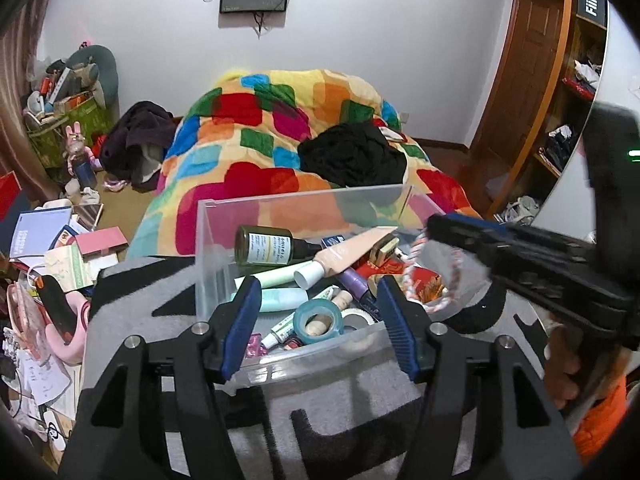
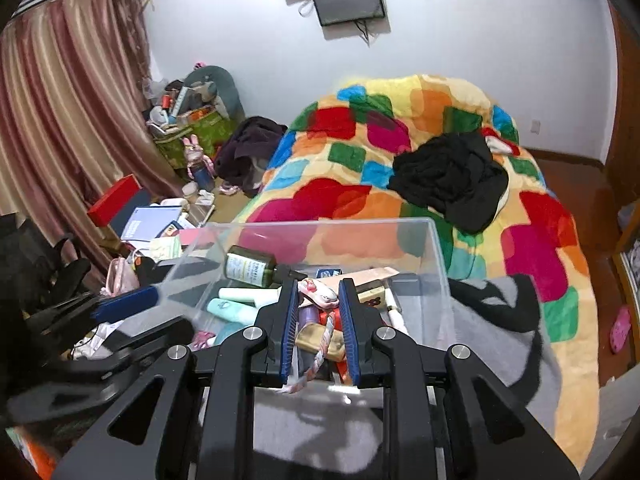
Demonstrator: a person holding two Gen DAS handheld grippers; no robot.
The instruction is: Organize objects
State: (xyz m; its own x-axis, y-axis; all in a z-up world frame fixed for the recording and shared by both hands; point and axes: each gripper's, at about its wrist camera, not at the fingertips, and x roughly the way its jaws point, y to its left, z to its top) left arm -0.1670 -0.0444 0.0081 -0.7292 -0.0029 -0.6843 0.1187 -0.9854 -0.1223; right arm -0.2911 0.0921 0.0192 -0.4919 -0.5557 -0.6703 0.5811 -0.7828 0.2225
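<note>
Bedroom: braided bracelet (image 2: pixel 322 344) in right gripper (image 2: pixel 319 312)

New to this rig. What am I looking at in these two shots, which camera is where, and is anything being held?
No robot arm: a person holds a two-finger gripper in each hand, and each gripper carries a fisheye camera that looks out along its fingers. In the left wrist view the left gripper is open in front of a clear box full of toiletries: a green bottle, tubes, a tape roll. The box stands on a grey cloth by a bed with a colourful blanket. The right gripper is shut on a pink and white braided ring, held over the box; the left view shows it too.
</note>
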